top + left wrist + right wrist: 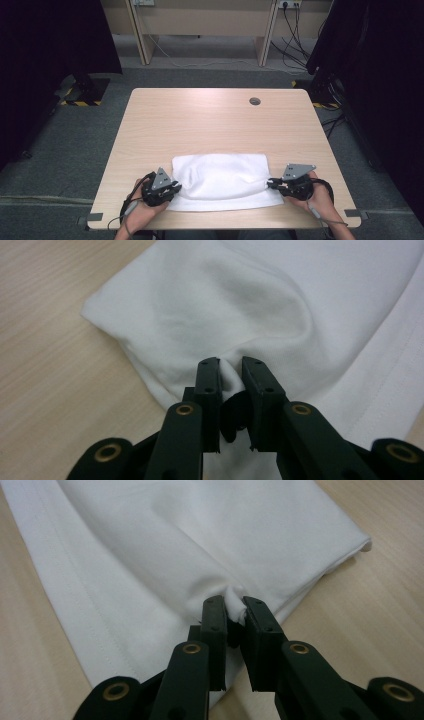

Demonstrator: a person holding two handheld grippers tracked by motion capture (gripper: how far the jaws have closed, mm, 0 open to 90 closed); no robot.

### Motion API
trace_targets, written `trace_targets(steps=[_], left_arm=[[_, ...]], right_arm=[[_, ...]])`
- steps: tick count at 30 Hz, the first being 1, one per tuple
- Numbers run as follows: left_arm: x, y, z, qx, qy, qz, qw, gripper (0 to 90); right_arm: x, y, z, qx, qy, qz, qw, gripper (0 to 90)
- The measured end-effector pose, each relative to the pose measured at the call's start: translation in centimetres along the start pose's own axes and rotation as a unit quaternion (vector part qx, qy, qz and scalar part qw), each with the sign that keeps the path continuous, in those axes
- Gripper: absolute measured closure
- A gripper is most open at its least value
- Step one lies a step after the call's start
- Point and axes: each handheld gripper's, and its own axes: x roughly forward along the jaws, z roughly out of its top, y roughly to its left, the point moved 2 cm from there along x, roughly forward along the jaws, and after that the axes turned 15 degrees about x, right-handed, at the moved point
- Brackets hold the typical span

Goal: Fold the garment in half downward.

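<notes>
Left jaws: my left gripper (231,371) pinches a bunched fold of the white cloth (222,181) at its left end.
Right jaws: my right gripper (234,609) nips a tuft at the opposite end.
Why: gripping both ends, probably to lift and fold it evenly.
Cloth: spans between my jaws, flat on the counter (210,125).
Long axis: from one pair of jaws to the other, hemmed edge nearest me.

No readable text, label, brand, number or sign appeared anywhere. The white cloth (222,181) was plain and unprinted, the wooden counter (210,122) carried no markings, and the black jaws bore no lettering. Yellow-and-black hazard stripes (80,103) marked the floor beside a stand base, without any words on them.
</notes>
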Motion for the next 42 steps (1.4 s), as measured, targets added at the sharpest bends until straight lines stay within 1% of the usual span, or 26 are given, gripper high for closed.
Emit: trace_targets(steps=[6,9,14,22,24,27,31,32,35,37,38,39,40,42], left_arm=[[1.4,2.6,0.3,-0.021,-0.004,0.005,0.9998,77.7],[2.1,3.6,0.6,-0.022,-0.001,0.014,0.9997,77.8],[2.8,4.5,1.0,-0.026,0.0,0.021,0.9995,78.0],[3.3,5.1,1.2,-0.031,-0.002,0.029,0.9991,78.3],[3.2,5.2,1.3,-0.03,-0.006,0.033,0.999,78.5],[2.8,5.4,1.6,-0.028,-0.013,0.041,0.9987,78.8],[1.9,5.7,2.1,-0.029,-0.031,0.057,0.9975,79.3],[1.6,5.8,2.3,-0.026,-0.034,0.06,0.9973,79.3],[0.9,5.8,2.9,-0.022,-0.048,0.07,0.9962,79.4],[0.4,5.8,3.3,-0.021,-0.059,0.077,0.995,79.4],[0.1,5.9,3.6,-0.018,-0.062,0.082,0.9945,79.5],[0.1,5.9,3.6,-0.018,-0.062,0.082,0.9945,79.5],[-0.1,5.9,3.7,-0.018,-0.066,0.086,0.9939,79.5],[-0.6,6.1,4.3,-0.019,-0.079,0.097,0.992,79.6]], right_arm=[[1.2,-1.4,1.4,0.013,-0.005,-0.008,0.9999,81.4],[1.7,-1.9,1.9,0.014,-0.008,-0.013,0.9998,81.5],[2.2,-2.7,2.5,0.021,-0.011,-0.02,0.9995,81.5],[2.6,-3.4,2.9,0.028,-0.016,-0.027,0.9991,81.5],[2.6,-3.4,3.0,0.025,-0.017,-0.03,0.9991,81.7],[2.3,-3.2,3.3,0.022,-0.025,-0.03,0.999,81.9],[1.3,-3.0,3.8,0.02,-0.047,-0.03,0.9982,82.2],[0.9,-2.8,4.0,0.02,-0.053,-0.031,0.9979,82.3],[0.3,-2.4,4.3,0.011,-0.064,-0.034,0.9973,82.3],[-0.2,-2.1,4.5,0.008,-0.074,-0.035,0.9966,82.4],[-0.4,-2.0,4.7,0.008,-0.08,-0.036,0.9961,82.5],[-0.4,-2.0,4.7,0.008,-0.08,-0.036,0.9961,82.5],[-0.8,-1.8,5.0,0.007,-0.09,-0.039,0.9951,82.5],[-1.1,-1.7,5.2,0.006,-0.1,-0.042,0.9941,82.6]])
